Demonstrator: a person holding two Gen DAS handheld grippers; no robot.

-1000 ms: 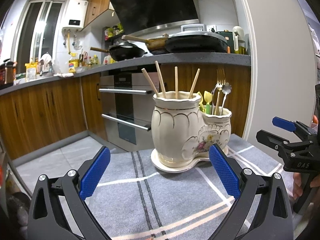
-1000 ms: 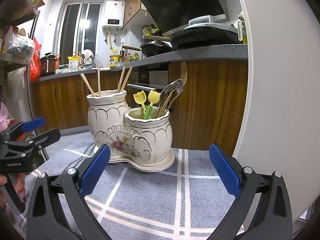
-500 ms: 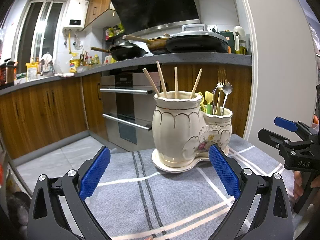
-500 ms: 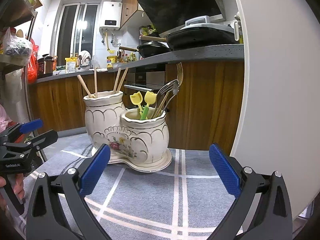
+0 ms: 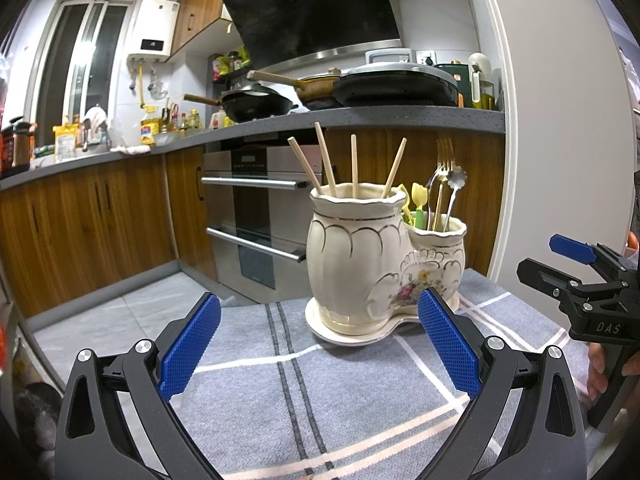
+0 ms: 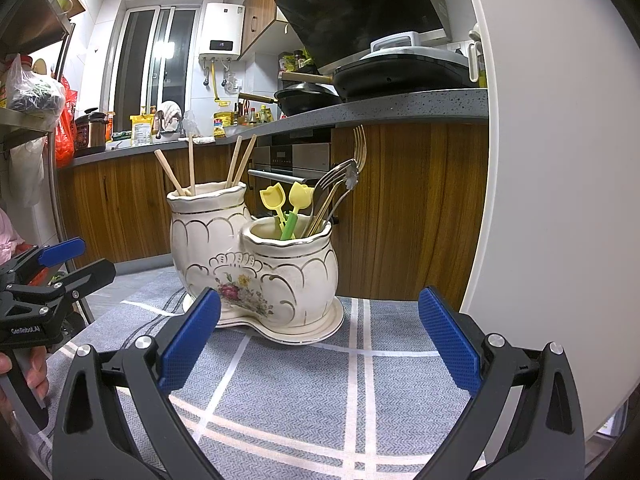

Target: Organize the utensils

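A cream double-pot ceramic utensil holder [image 5: 360, 264] [image 6: 256, 268] stands on a grey checked cloth [image 5: 340, 392] [image 6: 304, 392]. The taller pot holds several wooden chopsticks [image 5: 354, 166] [image 6: 191, 164]. The shorter pot holds two yellow tulip-shaped picks [image 6: 298, 196] [image 5: 418, 196], forks [image 6: 360, 148] [image 5: 444, 156] and a spoon [image 5: 456, 178]. My left gripper [image 5: 318, 344] is open and empty, a little in front of the holder; it also shows at the left in the right wrist view [image 6: 56, 264]. My right gripper [image 6: 318, 344] is open and empty, facing the shorter pot; it also shows at the right in the left wrist view [image 5: 568, 264].
A white wall panel [image 6: 560, 160] rises just right of the holder. Behind are wooden kitchen cabinets [image 5: 100, 220], an oven [image 5: 256, 208] and a counter with pans [image 5: 256, 104]. The cloth's far edge drops to the tiled floor [image 5: 120, 312].
Both grippers stay open and empty. The holder sits slightly lower and left in the right wrist view, and shifts slightly in the left wrist view; the cameras have drifted a little.
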